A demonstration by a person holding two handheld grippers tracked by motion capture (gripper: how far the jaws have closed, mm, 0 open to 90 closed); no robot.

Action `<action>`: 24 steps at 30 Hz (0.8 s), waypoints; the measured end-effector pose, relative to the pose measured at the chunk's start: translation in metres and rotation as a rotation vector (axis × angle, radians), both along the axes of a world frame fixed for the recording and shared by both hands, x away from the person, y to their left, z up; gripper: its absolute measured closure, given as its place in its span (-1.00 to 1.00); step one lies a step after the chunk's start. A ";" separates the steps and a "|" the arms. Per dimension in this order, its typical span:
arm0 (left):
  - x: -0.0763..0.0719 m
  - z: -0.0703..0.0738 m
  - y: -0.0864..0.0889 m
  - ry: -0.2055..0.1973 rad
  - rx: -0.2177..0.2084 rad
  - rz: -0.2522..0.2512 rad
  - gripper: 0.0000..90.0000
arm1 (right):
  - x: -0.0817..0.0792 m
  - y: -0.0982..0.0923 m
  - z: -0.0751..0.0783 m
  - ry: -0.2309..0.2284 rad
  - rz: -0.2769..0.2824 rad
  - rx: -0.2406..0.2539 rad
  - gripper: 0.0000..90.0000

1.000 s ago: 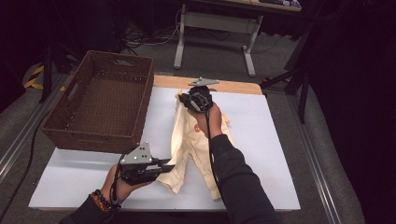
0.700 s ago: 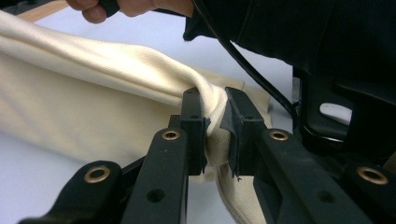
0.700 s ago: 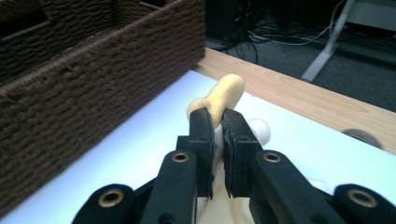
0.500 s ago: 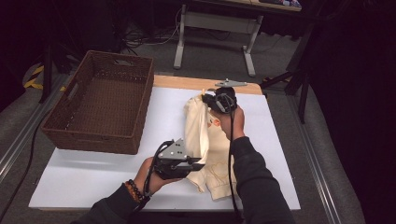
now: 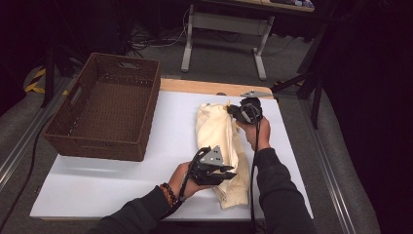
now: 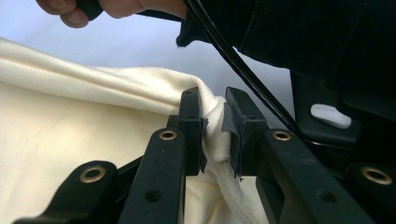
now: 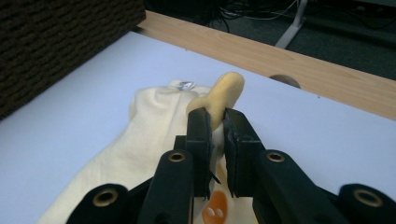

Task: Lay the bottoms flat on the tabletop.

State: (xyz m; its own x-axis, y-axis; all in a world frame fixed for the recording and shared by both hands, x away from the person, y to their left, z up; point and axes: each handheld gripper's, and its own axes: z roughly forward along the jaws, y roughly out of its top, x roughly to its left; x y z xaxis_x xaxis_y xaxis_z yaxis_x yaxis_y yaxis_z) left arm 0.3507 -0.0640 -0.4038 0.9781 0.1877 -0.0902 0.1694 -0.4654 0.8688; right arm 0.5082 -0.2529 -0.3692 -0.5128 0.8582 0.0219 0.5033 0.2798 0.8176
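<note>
Cream cloth [image 5: 221,146], folded long, lies on the white board [image 5: 122,175] right of centre, running from the far edge toward you, well apart from the basket [image 5: 104,105] at the far left.

Your left gripper [image 5: 229,171] is at the near end of the cloth, from its left side. In the left gripper view the jaws are nearly closed, pinching a bunched fold of the cloth [image 6: 93,140] with its ribbed edge hanging below the pads. The left gripper [image 6: 215,126] has that fold tight; the jaws have just eased open a touch, cloth still between them. Your other sleeve and cable cross the top of that view.

Your right gripper [image 5: 233,111] is at the far end of the cloth, near the wooden strip [image 5: 204,87] of the table. In the right gripper view the jaws stand almost together on a darker yellow tab of the cloth [image 7: 140,144], which sticks up above the tips. The right gripper [image 7: 217,116] pinches it; those jaws have also just opened slightly, cloth between them. An orange mark shows low on the cloth. Basket wall [image 7: 56,42] fills the upper left there.

Both ends gripped, the middle rests on the board.
</note>
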 end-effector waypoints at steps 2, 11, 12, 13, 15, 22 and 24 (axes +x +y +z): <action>0.000 -0.002 -0.005 0.000 0.005 -0.012 0.71 | -0.001 -0.004 -0.003 0.003 -0.007 -0.010 0.80; -0.002 0.012 -0.003 -0.034 -0.049 -0.020 0.43 | -0.008 -0.024 -0.015 0.002 -0.046 -0.054 0.69; -0.003 0.016 0.001 -0.040 -0.066 -0.018 0.41 | -0.010 -0.027 -0.017 0.002 -0.046 -0.054 0.69; -0.003 0.020 0.005 -0.051 -0.076 -0.013 0.37 | -0.012 -0.029 -0.018 0.001 -0.045 -0.056 0.69; -0.002 0.029 0.016 -0.066 -0.095 0.001 0.33 | -0.018 -0.033 -0.020 -0.003 -0.040 -0.056 0.68; 0.003 0.043 0.066 -0.148 -0.080 0.095 0.14 | -0.054 -0.040 -0.027 -0.030 0.019 -0.041 0.56; 0.002 0.040 0.078 -0.158 -0.070 0.096 0.10 | -0.065 -0.041 -0.031 -0.036 0.040 -0.044 0.54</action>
State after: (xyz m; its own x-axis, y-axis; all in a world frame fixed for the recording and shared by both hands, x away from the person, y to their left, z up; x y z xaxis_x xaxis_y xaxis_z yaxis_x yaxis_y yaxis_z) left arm 0.3528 0.0144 -0.3635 0.9590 0.2794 0.0466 0.0693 -0.3909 0.9178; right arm 0.4429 -0.2938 -0.4006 -0.5461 0.8370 -0.0349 0.4614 0.3353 0.8214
